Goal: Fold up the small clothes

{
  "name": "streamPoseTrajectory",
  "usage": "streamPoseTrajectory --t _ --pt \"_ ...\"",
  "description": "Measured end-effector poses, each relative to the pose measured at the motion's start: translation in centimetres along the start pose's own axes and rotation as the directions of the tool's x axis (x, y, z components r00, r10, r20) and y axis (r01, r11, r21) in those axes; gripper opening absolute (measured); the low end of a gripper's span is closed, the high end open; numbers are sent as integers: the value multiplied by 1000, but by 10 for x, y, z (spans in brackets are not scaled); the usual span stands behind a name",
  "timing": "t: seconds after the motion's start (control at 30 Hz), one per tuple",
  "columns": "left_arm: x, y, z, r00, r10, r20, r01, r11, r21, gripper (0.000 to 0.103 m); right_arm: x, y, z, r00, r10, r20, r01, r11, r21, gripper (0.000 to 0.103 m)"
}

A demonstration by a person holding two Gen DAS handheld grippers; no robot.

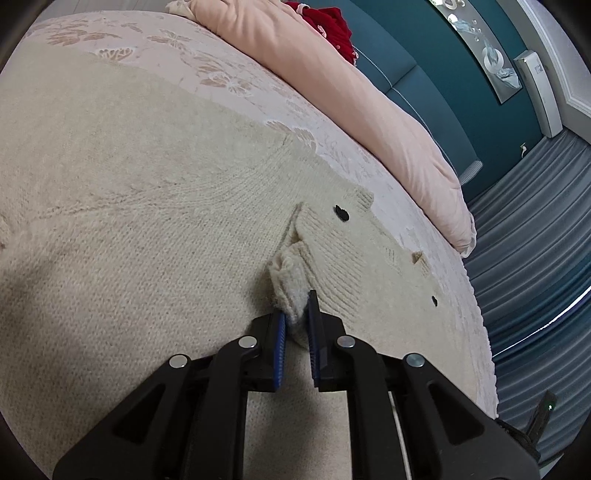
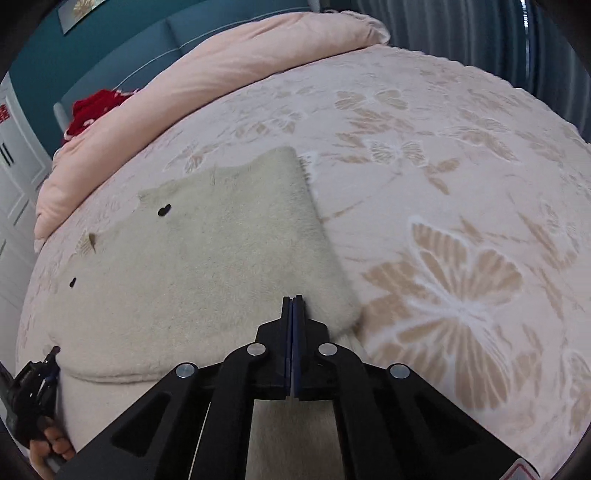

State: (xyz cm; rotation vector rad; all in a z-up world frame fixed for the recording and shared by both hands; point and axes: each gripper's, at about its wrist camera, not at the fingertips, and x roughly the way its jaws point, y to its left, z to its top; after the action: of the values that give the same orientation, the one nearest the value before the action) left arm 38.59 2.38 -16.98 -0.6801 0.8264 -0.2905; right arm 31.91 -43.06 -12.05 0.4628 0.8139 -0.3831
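Note:
A small cream knit cardigan (image 1: 155, 229) with black buttons (image 1: 341, 213) lies flat on the bedspread (image 1: 207, 70). My left gripper (image 1: 297, 314) is shut on a bunched fold of the cardigan's edge near the button band. In the right wrist view the same cardigan (image 2: 207, 251) spreads to the left, its buttons (image 2: 163, 210) at its far left. My right gripper (image 2: 293, 301) has its jaws pressed together low over the cardigan's right part; whether knit is pinched between them is hidden. The left gripper (image 2: 33, 380) shows at the lower left there.
A pink duvet (image 1: 332, 74) lies along the far side of the bed, with a red garment (image 1: 332, 26) behind it. A teal headboard (image 1: 443, 85) and grey curtains (image 1: 535, 240) stand beyond. The floral bedspread (image 2: 461, 221) extends to the right.

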Motion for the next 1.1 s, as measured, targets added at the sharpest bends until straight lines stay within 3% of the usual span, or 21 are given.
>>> streamPoseTrajectory --t 0.1,0.13,0.17,0.2,0.27,0.33,0.43,0.53,0.63,0.73,0.77,0.8,0.83,0.87,0.9,0.93,1.0,1.07,1.1 --pt "-14 14 4 997 -80 -14 78 992 -99 13 -25 27 -48 998 65 6 -64 992 -112 17" --pt "-27 20 5 996 -91 -8 89 986 -142 18 -28 38 -66 998 65 4 -64 983 -175 22" --pt "-45 29 6 996 -92 13 93 979 -182 31 -28 48 -82 998 60 -9 -61 971 -230 27" --pt "-65 40 10 995 -92 40 98 973 -210 41 -25 56 -94 998 57 -33 -64 960 -272 42" --pt "-107 66 25 993 -42 111 68 969 -238 74 -28 67 -107 1000 15 -2 -14 948 -319 51" --pt "-146 103 48 979 83 188 -31 963 -266 97 -27 73 -108 1000 -17 0 16 940 -342 57" --pt "-184 170 90 925 292 242 -195 913 -358 97 -26 70 -109 1000 -14 5 15 941 -337 58" --pt "-207 237 130 871 440 218 -282 812 -511 97 -25 68 -109 1000 -3 1 3 943 -331 60" --pt "-213 270 153 874 436 213 -250 781 -573 97 -24 67 -109 1000 -2 2 2 944 -329 61" --pt "-203 274 167 873 452 183 -271 761 -590 97 -24 70 -110 1000 -17 8 18 941 -339 62" --pt "-201 273 170 870 455 188 -270 761 -590 94 -23 72 -111 1000 -22 10 24 939 -343 62" --pt "-200 273 174 873 445 199 -260 770 -582 84 -23 72 -111 1000 -25 13 28 938 -346 62" --pt "-198 275 179 889 412 198 -238 788 -568 35 -23 72 -111 1000 -26 16 30 937 -347 62" --pt "-191 279 184 912 382 147 -236 784 -574 9 -22 72 -112 1000 -25 18 30 937 -347 63" --pt "-193 281 184 913 384 138 -235 771 -592 7 -22 72 -112 1000 -21 19 26 938 -344 63" --pt "-200 273 183 903 386 187 -205 772 -602 7 -22 71 -111 1000 -16 18 21 940 -340 63" --pt "-210 241 191 892 367 263 -186 829 -527 7 -21 69 -111 1000 -6 16 11 943 -333 63" --pt "-211 180 202 900 316 301 -204 915 -349 6 -21 67 -111 1000 6 14 -1 946 -325 64" --pt "-210 146 205 905 279 322 -197 945 -262 6 -22 66 -111 1000 12 13 -7 947 -320 64"
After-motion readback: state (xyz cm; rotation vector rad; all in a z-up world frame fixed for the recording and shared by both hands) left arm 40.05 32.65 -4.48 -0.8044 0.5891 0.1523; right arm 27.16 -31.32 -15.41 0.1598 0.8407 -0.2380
